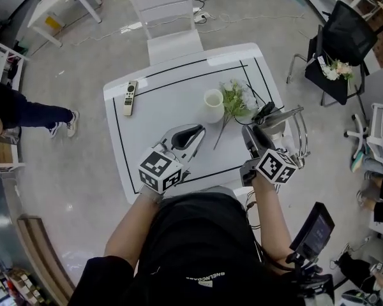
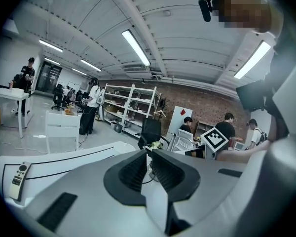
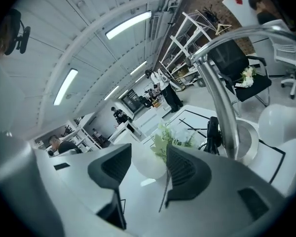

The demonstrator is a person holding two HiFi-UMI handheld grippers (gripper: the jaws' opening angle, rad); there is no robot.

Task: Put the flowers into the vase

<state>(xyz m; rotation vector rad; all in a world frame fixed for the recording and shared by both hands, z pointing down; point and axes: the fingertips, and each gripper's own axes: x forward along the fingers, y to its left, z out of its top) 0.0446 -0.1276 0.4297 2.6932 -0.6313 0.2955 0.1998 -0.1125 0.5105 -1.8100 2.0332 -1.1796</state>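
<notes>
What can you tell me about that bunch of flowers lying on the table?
The flowers are a small bunch: pale white blooms among green leaves on a thin, long stem. They lie flat on the white table, not yet in the white vase. In the head view the blooms sit just right of the vase and the stem runs toward the person. Whether they touch the vase is unclear. The right gripper is near the stem, jaws apart, not holding it.
</notes>
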